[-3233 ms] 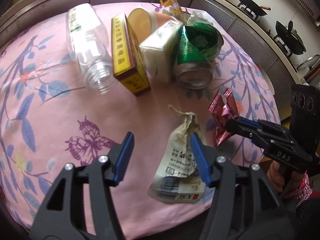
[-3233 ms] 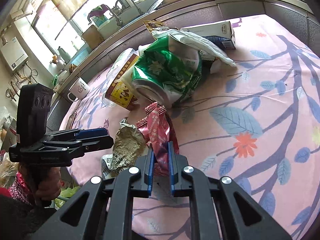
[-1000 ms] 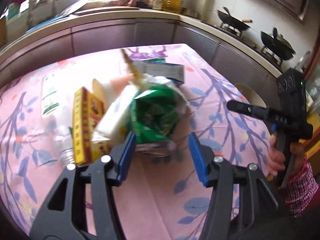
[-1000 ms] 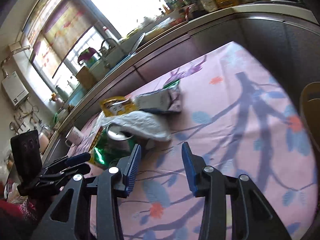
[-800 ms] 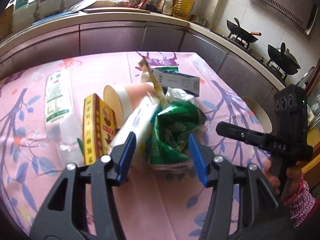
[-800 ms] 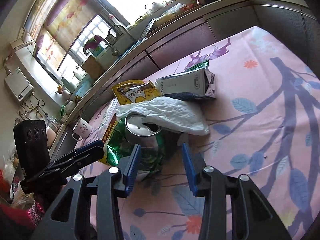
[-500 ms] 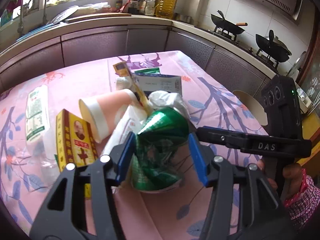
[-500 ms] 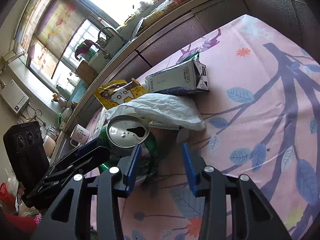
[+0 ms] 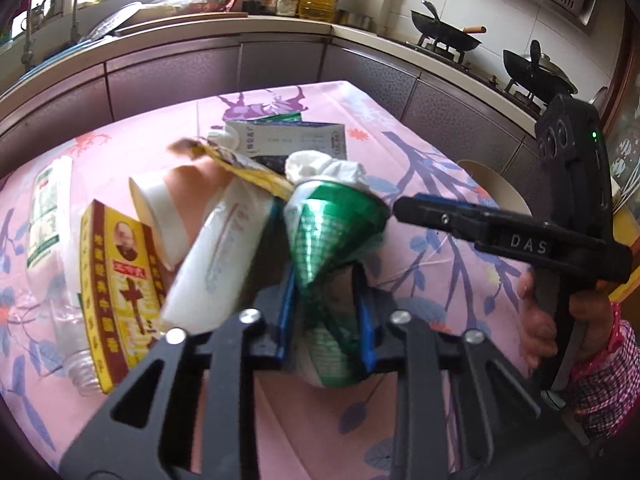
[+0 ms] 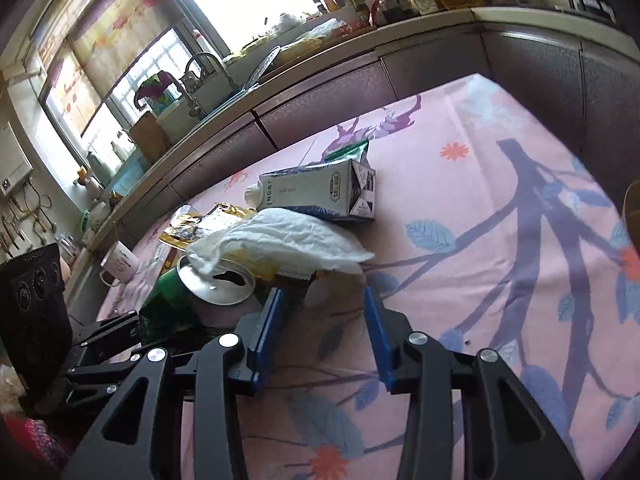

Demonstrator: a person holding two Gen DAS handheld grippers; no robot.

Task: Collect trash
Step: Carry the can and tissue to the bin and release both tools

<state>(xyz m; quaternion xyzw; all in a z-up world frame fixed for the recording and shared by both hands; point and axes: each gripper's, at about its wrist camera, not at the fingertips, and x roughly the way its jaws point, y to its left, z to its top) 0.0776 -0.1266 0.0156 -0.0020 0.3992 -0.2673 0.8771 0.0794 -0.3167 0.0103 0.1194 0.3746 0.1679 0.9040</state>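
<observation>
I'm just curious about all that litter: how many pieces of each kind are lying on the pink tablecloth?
Cans: 1, green can
Cartons: 1, milk carton
Boxes: 1, yellow box
Bottles: 1, clear bottle
Cups: 1, paper cup
Wrappers: 1, yellow wrapper
Tissues: 1, white tissue
Packs: 1, white pack
Total: 8

One green can, one paper cup, one milk carton, one yellow box.

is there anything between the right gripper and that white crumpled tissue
Nothing visible blocks it. The right gripper, jaws open, faces the white crumpled tissue across bare tablecloth. The tissue's left end drapes onto the green can held in the left gripper.
</observation>
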